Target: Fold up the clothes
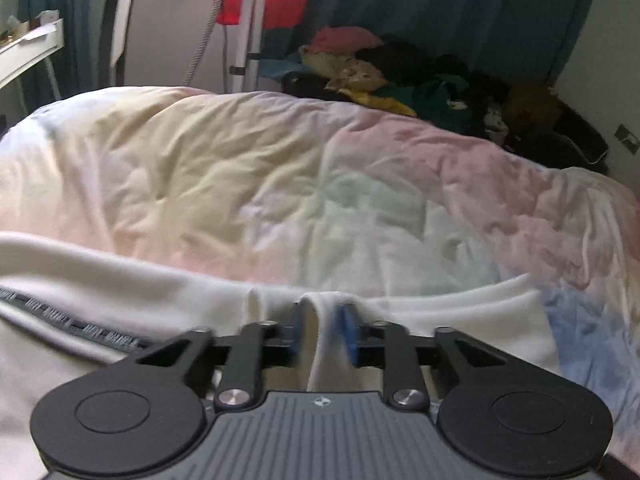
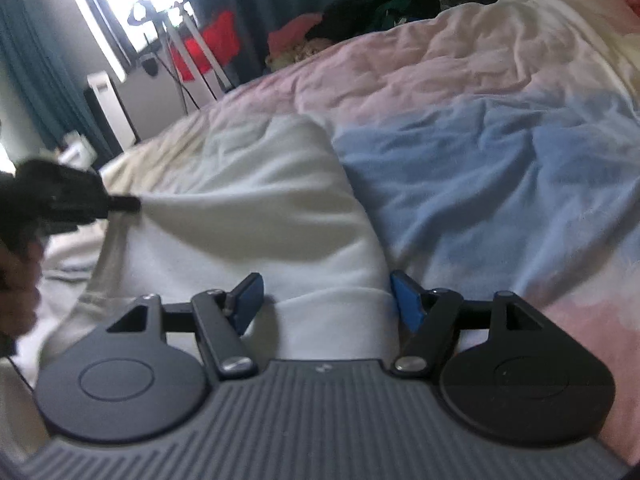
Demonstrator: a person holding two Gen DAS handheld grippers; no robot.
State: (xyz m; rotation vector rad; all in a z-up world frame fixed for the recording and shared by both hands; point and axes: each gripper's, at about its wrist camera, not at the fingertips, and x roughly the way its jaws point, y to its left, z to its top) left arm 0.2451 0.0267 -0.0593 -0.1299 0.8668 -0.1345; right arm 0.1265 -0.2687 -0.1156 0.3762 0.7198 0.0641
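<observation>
A white garment (image 1: 120,280) with a dark patterned band lies on the pastel duvet (image 1: 240,168) of a bed. My left gripper (image 1: 322,330) is shut on a fold of the white garment's edge, its blue pads pinching the cloth. It also shows in the right wrist view (image 2: 120,202), at the left, pulling the cloth taut. My right gripper (image 2: 326,300) is open, its blue pads wide apart on either side of the garment's (image 2: 248,216) near edge, not closed on it.
A pile of mixed clothes (image 1: 400,76) lies at the bed's far side. A drying rack with red cloth (image 1: 260,4) and teal curtains stand behind the bed. A white shelf (image 1: 28,48) is at the far left. The duvet (image 2: 480,160) spreads to the right.
</observation>
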